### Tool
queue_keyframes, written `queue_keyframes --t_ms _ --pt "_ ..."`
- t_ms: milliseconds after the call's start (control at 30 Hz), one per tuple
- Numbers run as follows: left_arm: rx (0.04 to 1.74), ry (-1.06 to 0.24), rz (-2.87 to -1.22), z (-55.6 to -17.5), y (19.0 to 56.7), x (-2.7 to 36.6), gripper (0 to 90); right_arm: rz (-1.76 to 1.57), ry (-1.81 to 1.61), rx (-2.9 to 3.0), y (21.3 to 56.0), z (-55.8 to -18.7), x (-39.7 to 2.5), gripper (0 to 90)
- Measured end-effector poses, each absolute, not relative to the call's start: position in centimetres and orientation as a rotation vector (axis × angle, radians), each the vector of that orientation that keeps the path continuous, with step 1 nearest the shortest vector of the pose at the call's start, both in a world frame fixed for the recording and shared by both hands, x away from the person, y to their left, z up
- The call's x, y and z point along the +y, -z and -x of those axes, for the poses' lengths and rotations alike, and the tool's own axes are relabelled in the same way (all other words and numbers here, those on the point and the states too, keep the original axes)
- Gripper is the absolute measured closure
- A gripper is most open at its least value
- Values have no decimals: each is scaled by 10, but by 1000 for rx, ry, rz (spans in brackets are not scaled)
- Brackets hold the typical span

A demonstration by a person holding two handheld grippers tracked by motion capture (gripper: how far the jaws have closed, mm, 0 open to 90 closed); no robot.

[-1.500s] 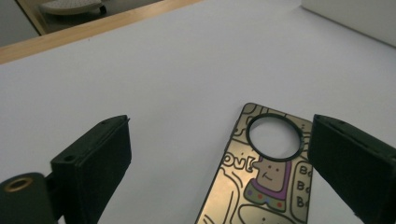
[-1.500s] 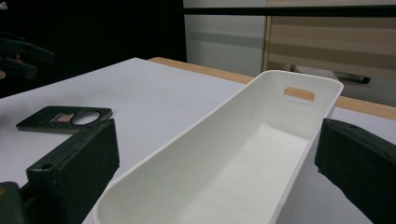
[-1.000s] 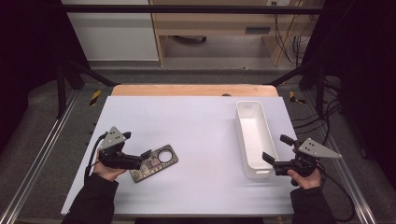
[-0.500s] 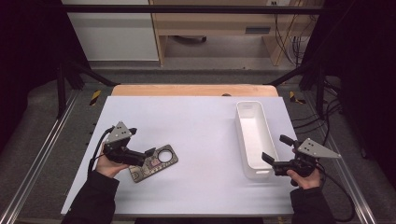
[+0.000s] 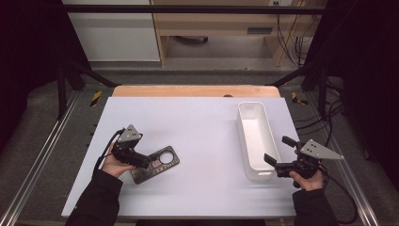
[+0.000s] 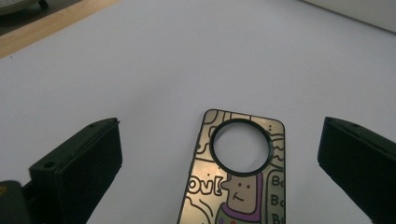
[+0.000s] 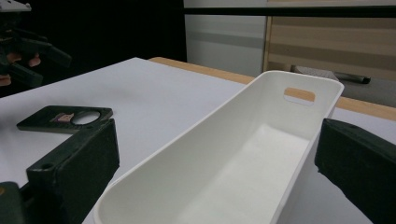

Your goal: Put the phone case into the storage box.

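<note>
In the left gripper view the two black jaws stand wide apart at the lower left and lower right of the frame, released, and the phone case [image 6: 236, 172] lies flat on the white table [image 6: 154, 60] between them, touching neither. Its round black-ringed hole sits at the centre of the frame, and its printed cartoon side faces up and runs off the bottom edge.

In the high view the left gripper [image 5: 137, 157] sits at the lower left of the frame, over the near end of the phone case [image 5: 157, 162], which lies aslant on the table [image 5: 197, 122].

In the right gripper view the jaws are likewise spread, holding nothing, one on each side of the near end of the white bin [image 7: 243, 158]. In the high view the right gripper [image 5: 277, 155] is at the lower right, its jaws flanking the near right corner of the white bin [image 5: 256, 136], well apart from the phone case.
</note>
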State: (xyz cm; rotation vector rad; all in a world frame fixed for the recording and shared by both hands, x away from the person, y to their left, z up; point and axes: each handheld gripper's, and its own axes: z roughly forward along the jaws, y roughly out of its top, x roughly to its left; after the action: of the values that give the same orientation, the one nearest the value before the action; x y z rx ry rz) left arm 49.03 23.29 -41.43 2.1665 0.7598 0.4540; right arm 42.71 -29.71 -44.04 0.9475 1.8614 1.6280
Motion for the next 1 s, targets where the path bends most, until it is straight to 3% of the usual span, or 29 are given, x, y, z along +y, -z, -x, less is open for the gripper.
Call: queue_keyframes --t_ms 1000 --pt "770 -345 -2384 -500 457 215 0 -948 -1638 1863 440 -427 -297 3"
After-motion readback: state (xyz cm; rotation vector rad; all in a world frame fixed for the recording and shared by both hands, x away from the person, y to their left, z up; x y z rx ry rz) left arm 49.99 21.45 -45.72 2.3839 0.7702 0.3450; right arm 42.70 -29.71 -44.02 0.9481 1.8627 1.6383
